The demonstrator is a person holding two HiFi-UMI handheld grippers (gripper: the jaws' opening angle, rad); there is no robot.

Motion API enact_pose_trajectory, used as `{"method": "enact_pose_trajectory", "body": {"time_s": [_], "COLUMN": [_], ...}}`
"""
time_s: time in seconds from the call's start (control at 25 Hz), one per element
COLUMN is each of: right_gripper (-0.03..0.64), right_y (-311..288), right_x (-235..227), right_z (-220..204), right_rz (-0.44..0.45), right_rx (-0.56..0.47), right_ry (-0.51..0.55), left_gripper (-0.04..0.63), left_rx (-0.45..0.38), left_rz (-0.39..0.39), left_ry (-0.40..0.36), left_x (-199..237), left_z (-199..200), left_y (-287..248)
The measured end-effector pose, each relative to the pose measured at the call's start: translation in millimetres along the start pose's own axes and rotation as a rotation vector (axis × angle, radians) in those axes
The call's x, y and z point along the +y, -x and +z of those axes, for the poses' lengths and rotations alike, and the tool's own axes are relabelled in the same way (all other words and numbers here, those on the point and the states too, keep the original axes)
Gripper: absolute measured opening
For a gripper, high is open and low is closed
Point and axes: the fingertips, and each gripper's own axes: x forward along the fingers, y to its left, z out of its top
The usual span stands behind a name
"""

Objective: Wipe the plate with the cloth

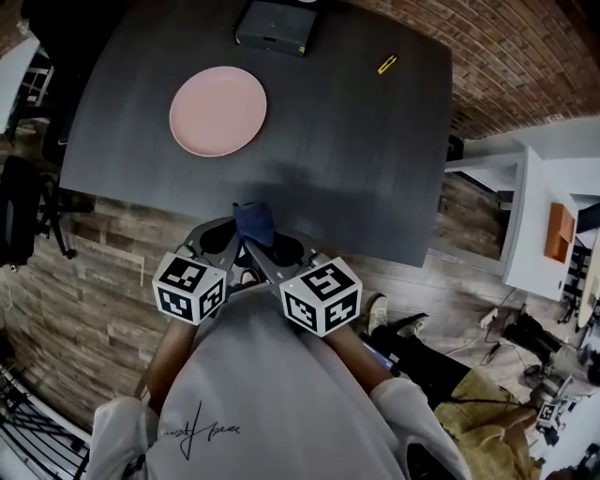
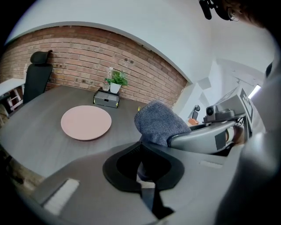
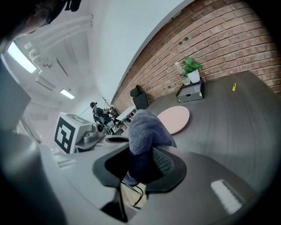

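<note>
The pink plate [image 1: 217, 111] lies empty on the dark table [image 1: 356, 159], toward its far left; it also shows as the plate [image 2: 85, 122] and the plate [image 3: 174, 119]. A blue-grey cloth [image 1: 254, 223] is bunched over the table's near edge, well short of the plate. My left gripper [image 1: 238, 236] and right gripper [image 1: 269, 242] meet at it, tips together. In the left gripper view the cloth [image 2: 160, 123] runs down into the shut jaws of the left gripper [image 2: 142, 154]. In the right gripper view the cloth [image 3: 145, 132] stands pinched in the right gripper [image 3: 140, 163].
A black box [image 1: 274, 25] with a small plant [image 2: 115, 81] stands at the table's far edge. A yellow object [image 1: 387, 64] lies at the far right. A black chair [image 1: 19, 211] stands left of the table, and white shelving [image 1: 544, 225] to the right.
</note>
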Motion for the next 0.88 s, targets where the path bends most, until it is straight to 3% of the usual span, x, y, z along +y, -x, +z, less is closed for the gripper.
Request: {"method": "enact_pose_trajectory", "body": {"time_s": [0.36,0.52,0.88], "right_gripper": [0.098,0.098,0.097], "right_y": [-11.0,-24.7,-85.3], "right_x": [-47.6,-55.7,-90.1], "right_z": [32.9,42.4,66.8], "right_rz": [0.069,0.113,0.011], "right_rx": [-0.006,0.021,0.032], "right_ry": [-0.058,-0.018,0.044], "left_gripper": [0.003,0.011,0.012], "left_rx": [0.060,0.052,-0.011], "left_rz": [0.086,0.107,0.246], "left_ry": [0.005,0.055,0.122], "left_x": [13.6,32.1,140.0], "left_z": [34.1,39.8,60.3], "left_y": [-41.8,-46.3,-23.3]}}
